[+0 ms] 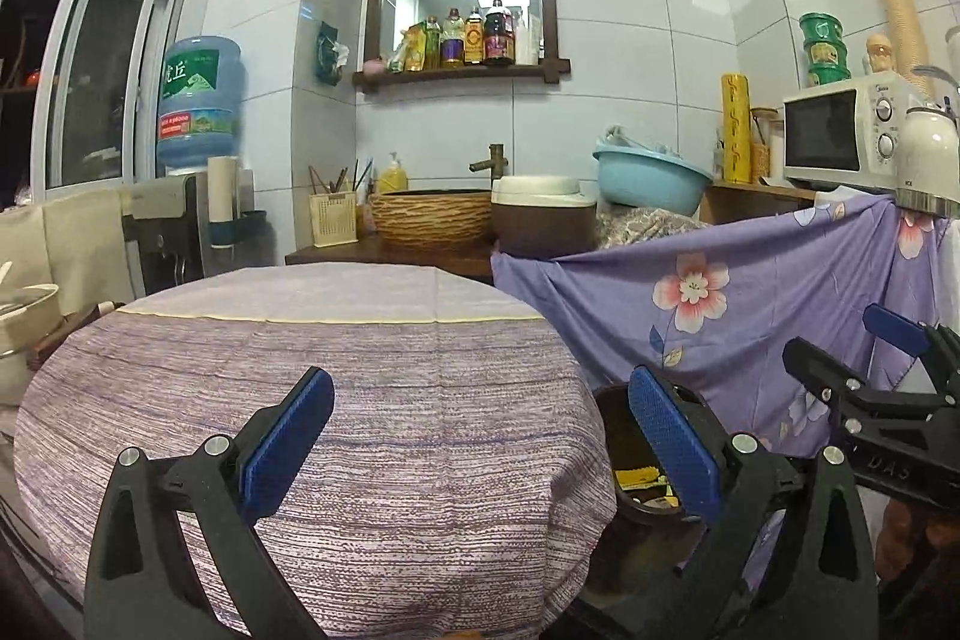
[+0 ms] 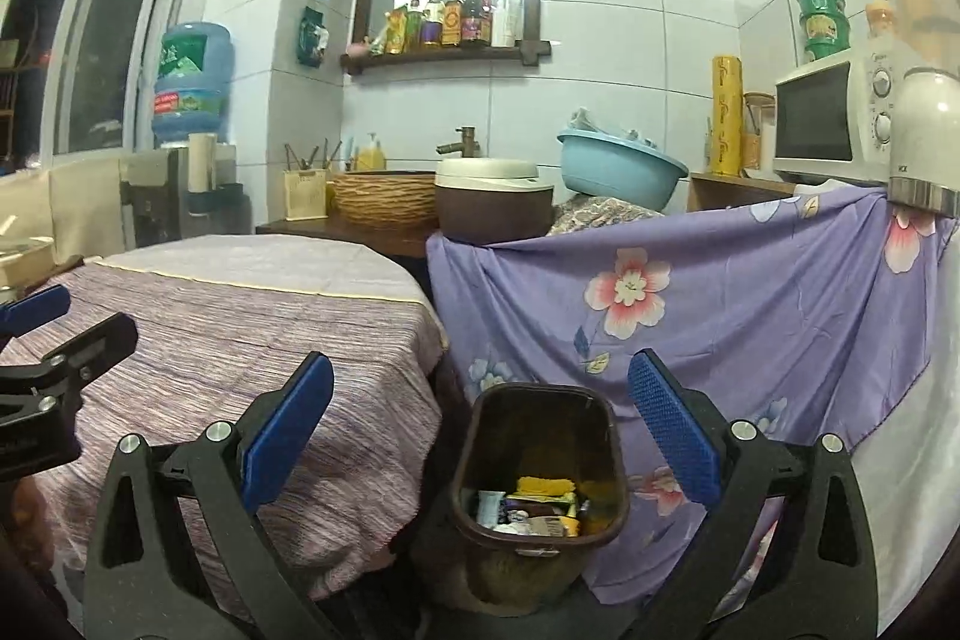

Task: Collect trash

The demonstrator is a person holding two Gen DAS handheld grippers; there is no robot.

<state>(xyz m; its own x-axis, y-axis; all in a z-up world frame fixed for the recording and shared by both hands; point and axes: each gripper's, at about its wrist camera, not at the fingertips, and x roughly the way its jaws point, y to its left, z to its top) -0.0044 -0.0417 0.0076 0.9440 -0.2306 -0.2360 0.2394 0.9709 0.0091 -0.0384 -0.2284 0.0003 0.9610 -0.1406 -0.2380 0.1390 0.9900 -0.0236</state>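
Both the left hand-held gripper (image 1: 480, 451) and the right hand-held gripper (image 2: 480, 436) are standing wide open and holding nothing, above the brown rectangular plastic trash bin (image 2: 537, 490), which is sitting on the floor between the round tabletop with the purple striped cloth (image 1: 336, 388) and the hanging purple flowered sheet (image 2: 750, 310). The yellow and white wrappers (image 2: 531, 505) are already lying at the bottom of this bin, and the cloth looks bare, so I judge it good to look around the bin slowly for any remaining piece before lowering a gripper. The floor beside the bin is dark and hard to read, and the near edge of the tabletop is cut off by the fingers.
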